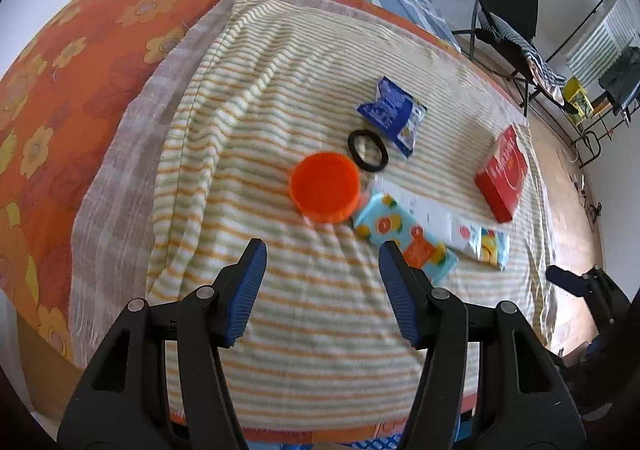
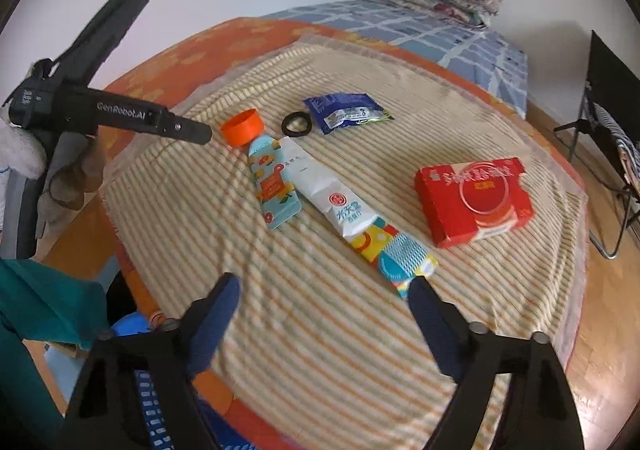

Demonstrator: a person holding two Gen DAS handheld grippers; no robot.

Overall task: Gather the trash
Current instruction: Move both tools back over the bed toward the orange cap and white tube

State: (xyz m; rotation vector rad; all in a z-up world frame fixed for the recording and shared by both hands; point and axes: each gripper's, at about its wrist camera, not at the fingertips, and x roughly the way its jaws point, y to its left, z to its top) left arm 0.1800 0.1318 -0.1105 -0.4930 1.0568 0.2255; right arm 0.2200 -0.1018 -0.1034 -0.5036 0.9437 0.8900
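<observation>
A bed (image 2: 472, 45) with a blue checked sheet carries an orange flowered cover (image 1: 80, 61), and on that lies a striped towel (image 1: 256, 97) holding all the trash. The red box (image 2: 474, 199) is the biggest piece, lying flat near the towel's right side, well apart from the rest. Next a white pouch (image 2: 340, 205) runs diagonally across the middle, touching a pale blue pouch (image 2: 272, 185) with orange fruit print along its left edge. Beyond them a blue wrapper (image 2: 344, 111) lies crumpled. An orange cup (image 1: 325, 187) rests on its side at the blue pouch's far end, and just beside it, between cup and wrapper, sits a black ring (image 1: 368, 151).

The left tongs (image 1: 322, 246) hang wide open over the towel just short of the cup, gripping nothing. The right tongs (image 2: 324, 284) are likewise spread wide and empty, their right tip near the white pouch's coloured end
</observation>
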